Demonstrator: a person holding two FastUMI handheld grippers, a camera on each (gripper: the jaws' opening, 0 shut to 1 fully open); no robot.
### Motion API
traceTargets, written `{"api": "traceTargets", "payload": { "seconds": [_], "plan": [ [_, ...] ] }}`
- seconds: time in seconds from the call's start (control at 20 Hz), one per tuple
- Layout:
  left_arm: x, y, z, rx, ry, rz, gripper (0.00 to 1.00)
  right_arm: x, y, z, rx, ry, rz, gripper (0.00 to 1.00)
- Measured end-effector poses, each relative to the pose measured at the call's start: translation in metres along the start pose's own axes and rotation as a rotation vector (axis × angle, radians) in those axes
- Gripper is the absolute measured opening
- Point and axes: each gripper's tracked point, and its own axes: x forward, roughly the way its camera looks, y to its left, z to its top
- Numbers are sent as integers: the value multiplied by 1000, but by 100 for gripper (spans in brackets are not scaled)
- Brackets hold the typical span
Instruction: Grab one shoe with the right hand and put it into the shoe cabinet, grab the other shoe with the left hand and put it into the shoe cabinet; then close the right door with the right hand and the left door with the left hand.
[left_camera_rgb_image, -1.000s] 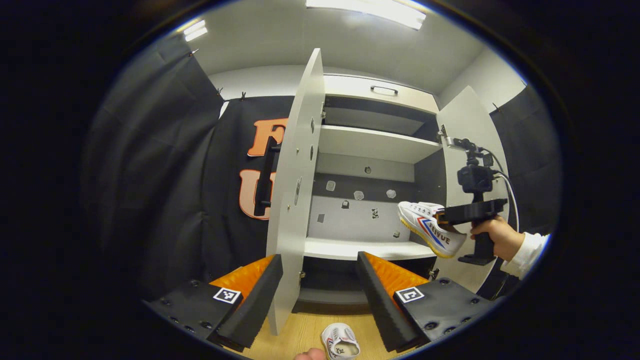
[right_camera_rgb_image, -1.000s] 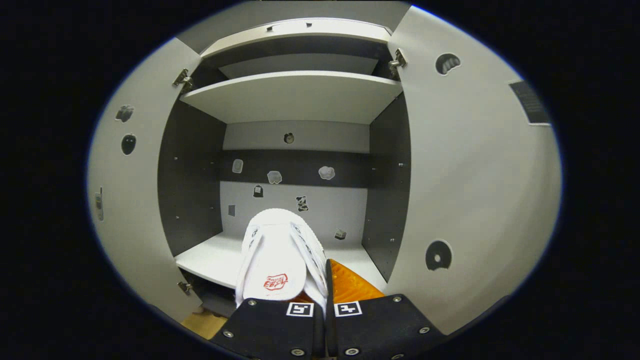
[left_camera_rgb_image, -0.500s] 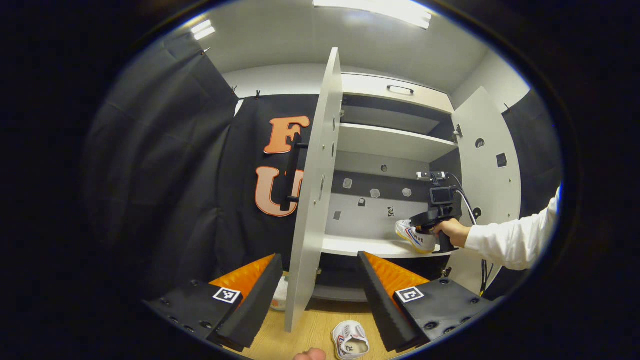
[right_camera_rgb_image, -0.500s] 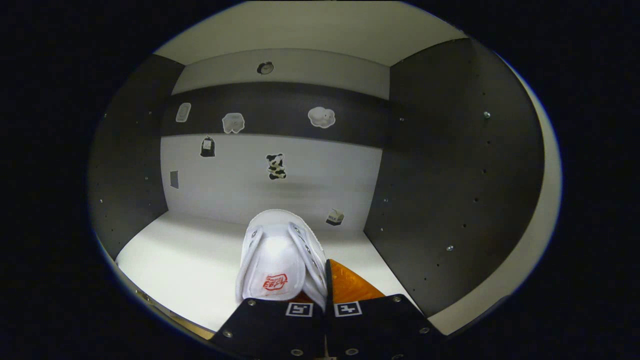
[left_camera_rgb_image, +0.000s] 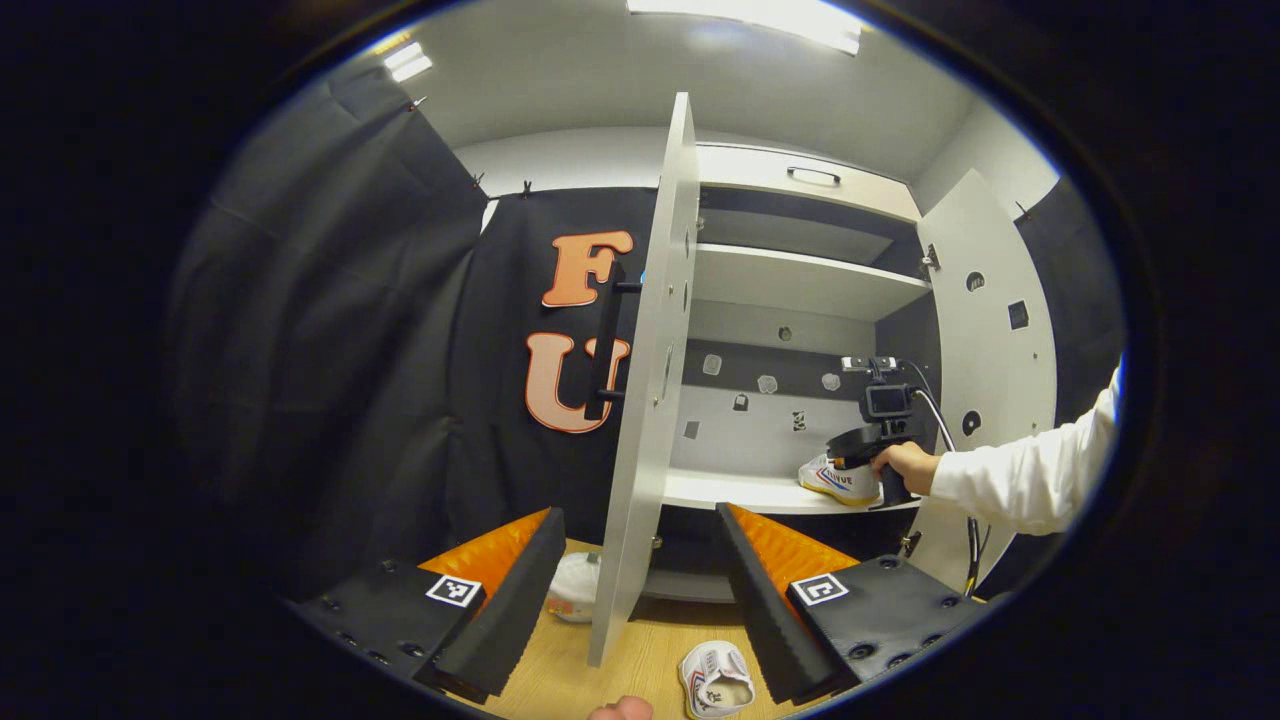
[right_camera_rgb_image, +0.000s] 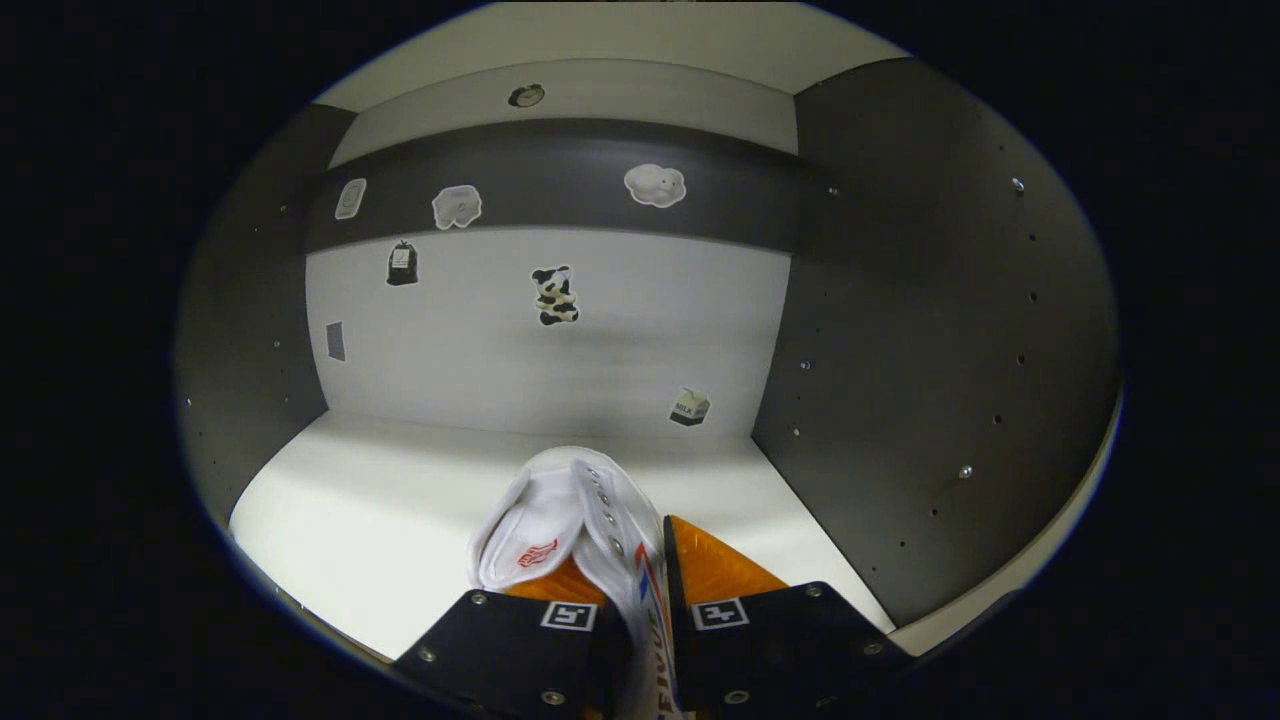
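Right claw (right_camera_rgb_image: 645, 600) is clenched on the collar wall of a white canvas sneaker with red and blue side stripes (right_camera_rgb_image: 570, 520), one finger inside the shoe and one outside. The sneaker points toward twelve o'clock and looks to be down on the white lower shelf (right_camera_rgb_image: 380, 520) of the open grey-and-white shoe cabinet (left_camera_rgb_image: 800, 290). Step one seems nearly finished; next the fingers should part and back straight out without dragging the shoe. Left claw (left_camera_rgb_image: 640, 560) hangs released, jaws wide, above the pale wooden floor (left_camera_rgb_image: 640, 650). The second white sneaker (left_camera_rgb_image: 715, 680) lies at its six o'clock, awaiting pickup. Both doors stand open.
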Motion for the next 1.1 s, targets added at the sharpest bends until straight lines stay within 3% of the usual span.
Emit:
{"api": "traceTargets", "payload": {
  "seconds": [0.3,0.55,0.65,0.7,0.8,1.0,1.1],
  "plan": [
    [6,-10,-3,-7,3,-33,96,-35,-10,7,-58,-46,41,37],
    [9,-27,0,-1,-12,-78,96,-98,-7,31,-88,-162,116,40],
    [8,-34,0,-6,-15,-97,96,-136,-4,42,-83,-218,162,50],
    [8,-37,-1,-10,-12,-106,96,-156,-4,47,-71,-254,179,64],
    [6,-44,-7,-19,7,-127,96,-196,-4,54,-33,-315,214,79],
    [6,-60,-7,-9,11,-172,96,-269,-21,54,10,-432,243,92],
    [5,-69,-6,-6,7,-193,96,-302,-34,46,4,-487,237,93]
  ]
}}
